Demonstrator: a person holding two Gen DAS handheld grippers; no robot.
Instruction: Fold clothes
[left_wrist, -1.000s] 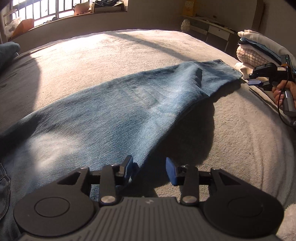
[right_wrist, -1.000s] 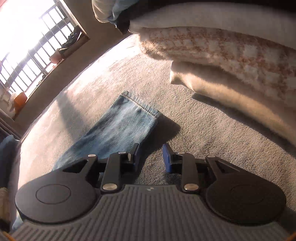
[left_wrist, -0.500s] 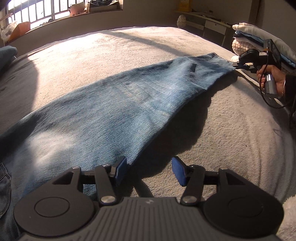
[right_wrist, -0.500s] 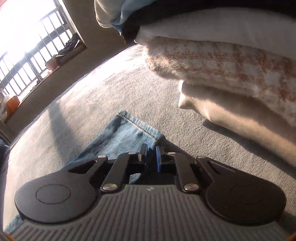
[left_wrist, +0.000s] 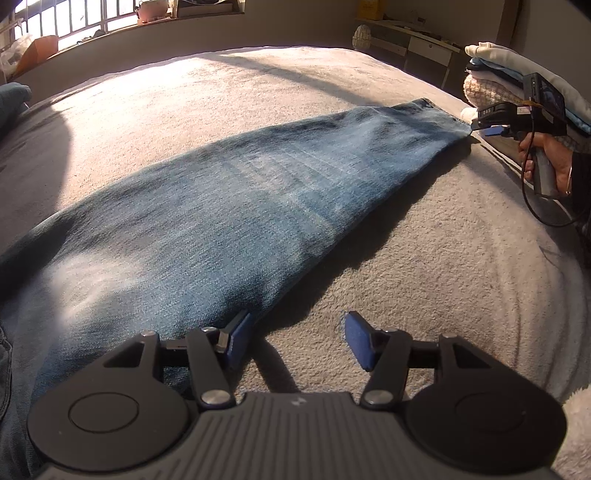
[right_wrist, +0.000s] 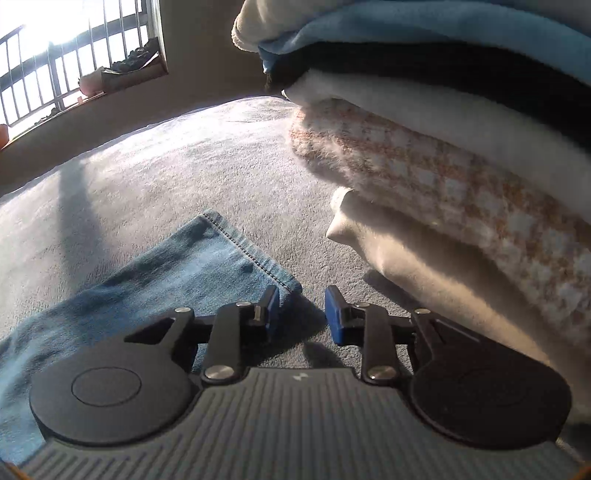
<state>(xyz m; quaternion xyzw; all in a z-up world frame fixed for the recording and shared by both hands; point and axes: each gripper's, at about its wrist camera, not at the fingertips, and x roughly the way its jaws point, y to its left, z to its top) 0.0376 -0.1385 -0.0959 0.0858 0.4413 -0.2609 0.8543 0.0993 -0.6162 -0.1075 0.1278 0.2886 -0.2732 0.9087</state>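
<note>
Two grippers, jaws parting, grasp nothing: my left gripper (left_wrist: 295, 339) at the jeans (left_wrist: 236, 206) edge, right gripper (right_wrist: 301, 312) beside the hem (right_wrist: 251, 254). Next, I judge, pinch the hem and fold.

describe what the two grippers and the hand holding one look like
Both grippers, left gripper and right gripper, have black linkage fingers with blue pads, round black discs and a ribbed grey body. From the left view, the right one has a pistol handle, a black cable and white lettering. The hand wears a thin bracelet.
</note>
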